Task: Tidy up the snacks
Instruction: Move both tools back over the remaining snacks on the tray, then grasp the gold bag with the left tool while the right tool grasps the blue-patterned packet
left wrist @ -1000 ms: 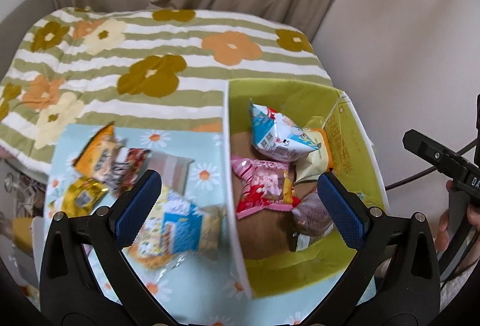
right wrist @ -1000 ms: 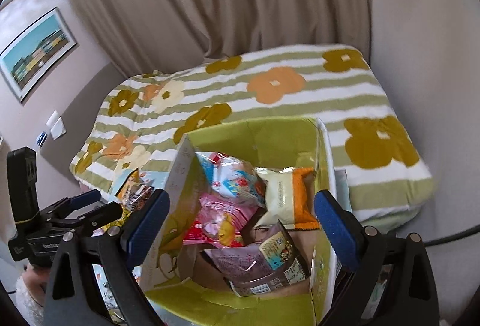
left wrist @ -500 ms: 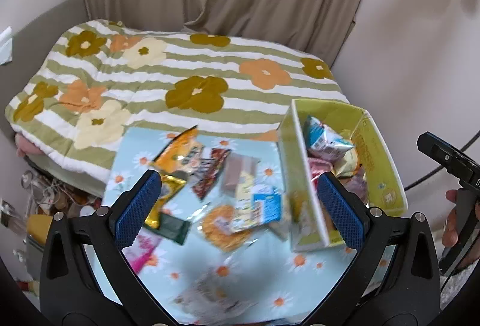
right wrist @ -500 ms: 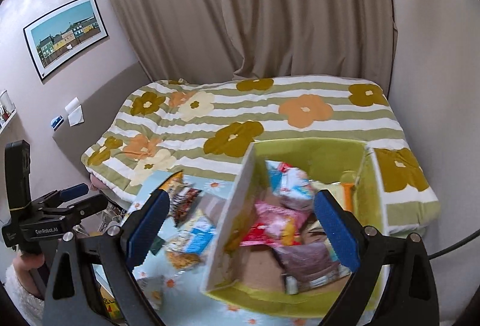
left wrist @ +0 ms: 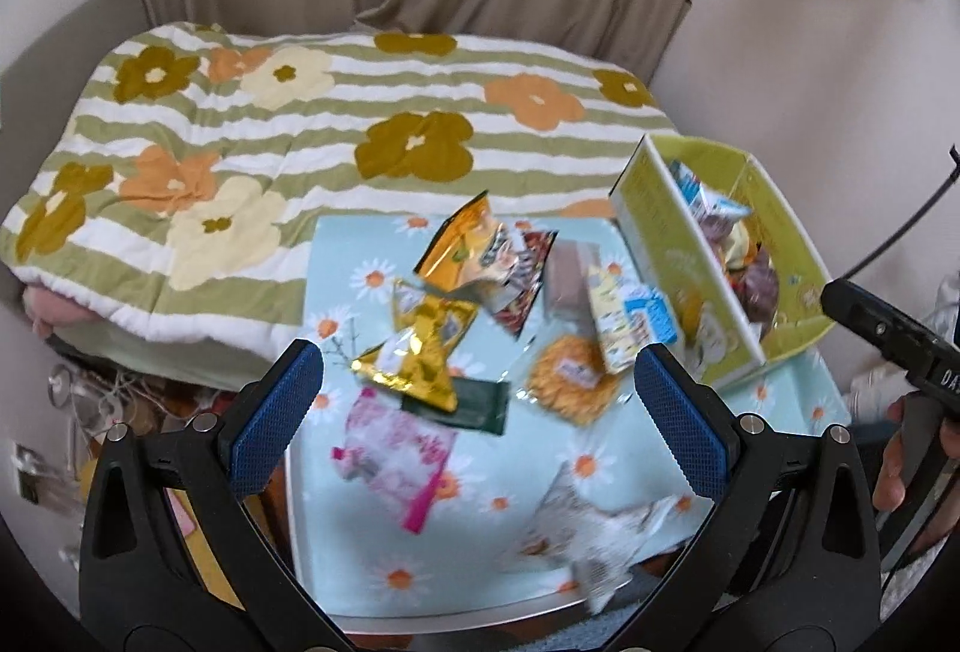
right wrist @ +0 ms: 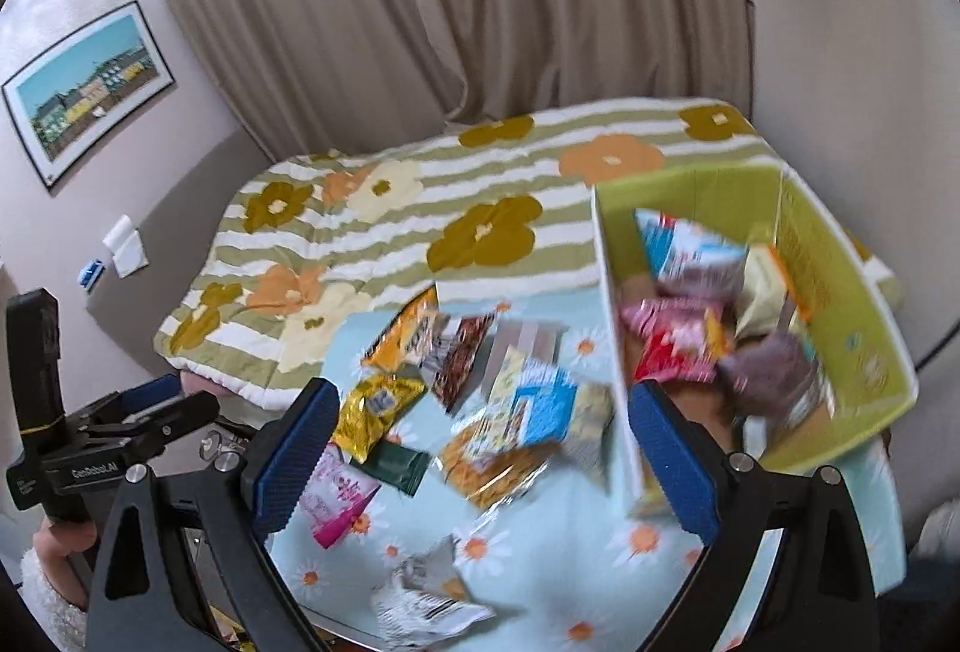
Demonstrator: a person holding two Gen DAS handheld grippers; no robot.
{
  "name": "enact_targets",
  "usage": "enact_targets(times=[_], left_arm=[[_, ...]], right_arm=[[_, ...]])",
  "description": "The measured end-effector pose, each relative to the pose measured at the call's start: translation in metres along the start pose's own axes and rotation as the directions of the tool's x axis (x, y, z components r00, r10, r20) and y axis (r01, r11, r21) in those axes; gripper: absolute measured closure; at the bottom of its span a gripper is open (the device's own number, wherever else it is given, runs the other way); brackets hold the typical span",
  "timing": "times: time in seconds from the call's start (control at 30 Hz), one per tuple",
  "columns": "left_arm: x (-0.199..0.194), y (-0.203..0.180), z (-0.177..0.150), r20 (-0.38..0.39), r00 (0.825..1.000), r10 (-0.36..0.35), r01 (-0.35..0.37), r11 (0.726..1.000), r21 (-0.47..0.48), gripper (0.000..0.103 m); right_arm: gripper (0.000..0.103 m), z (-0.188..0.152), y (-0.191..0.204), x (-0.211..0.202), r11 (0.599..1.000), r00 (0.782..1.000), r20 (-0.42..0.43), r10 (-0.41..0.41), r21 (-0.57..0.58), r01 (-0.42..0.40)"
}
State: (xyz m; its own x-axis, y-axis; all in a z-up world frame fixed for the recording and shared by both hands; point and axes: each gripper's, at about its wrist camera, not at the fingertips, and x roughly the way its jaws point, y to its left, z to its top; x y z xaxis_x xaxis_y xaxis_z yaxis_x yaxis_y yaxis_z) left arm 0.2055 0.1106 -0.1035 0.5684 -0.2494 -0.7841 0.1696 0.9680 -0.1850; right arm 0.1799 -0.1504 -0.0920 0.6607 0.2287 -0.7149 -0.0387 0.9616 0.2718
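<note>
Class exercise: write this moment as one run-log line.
left gripper: open, empty | right gripper: open, empty | green cardboard box: holds several packets | loose foil and plastic snack packets: on daisy-print tabletop

Left gripper [left wrist: 480,406]: black frame, blue textured pads [left wrist: 277,415], silver screws; white lettering "GenRobot.AI" on body, seen from right wrist view. Right gripper [right wrist: 480,448]: same build. Bare-skinned hand [right wrist: 60,538], fluffy white sleeve [right wrist: 45,592].

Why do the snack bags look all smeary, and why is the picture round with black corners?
Left wrist view: the white bag near the table's front edge is smeared, likely by camera motion. Right wrist view: the blue bag and the box blur too. Both views: a fisheye lens bends edges and darkens corners.
</note>
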Motion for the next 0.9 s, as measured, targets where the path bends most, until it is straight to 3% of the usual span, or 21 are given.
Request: enact_targets(times=[0.27,0.53,0.7,0.9], left_arm=[[0.037,0.027,-0.004,-0.075,0.997,-0.035,0.037,0.999,0.020,0.000],[0.110,0.035,-0.006,-0.185,0.980,-0.069,0.077,0.996,0.037,0.000],[0.154,0.040,-0.010,-0.236,0.969,-0.071,0.083,0.996,0.042,0.000],[0.198,0.045,-0.012,-0.289,0.956,-0.054,0.071,0.996,0.050,0.006]], right_arm=[[0.007,-0.028,0.023,0.046,0.991,0.989,-0.075,-0.130,-0.028,0.128],[0.007,-0.040,0.033,0.104,0.965,0.962,-0.105,-0.251,-0.108,0.240],[0.007,-0.045,0.039,0.141,0.926,0.932,-0.090,-0.350,-0.181,0.330],[0.007,-0.050,0.043,0.177,0.857,0.880,-0.070,-0.470,-0.276,0.436]])
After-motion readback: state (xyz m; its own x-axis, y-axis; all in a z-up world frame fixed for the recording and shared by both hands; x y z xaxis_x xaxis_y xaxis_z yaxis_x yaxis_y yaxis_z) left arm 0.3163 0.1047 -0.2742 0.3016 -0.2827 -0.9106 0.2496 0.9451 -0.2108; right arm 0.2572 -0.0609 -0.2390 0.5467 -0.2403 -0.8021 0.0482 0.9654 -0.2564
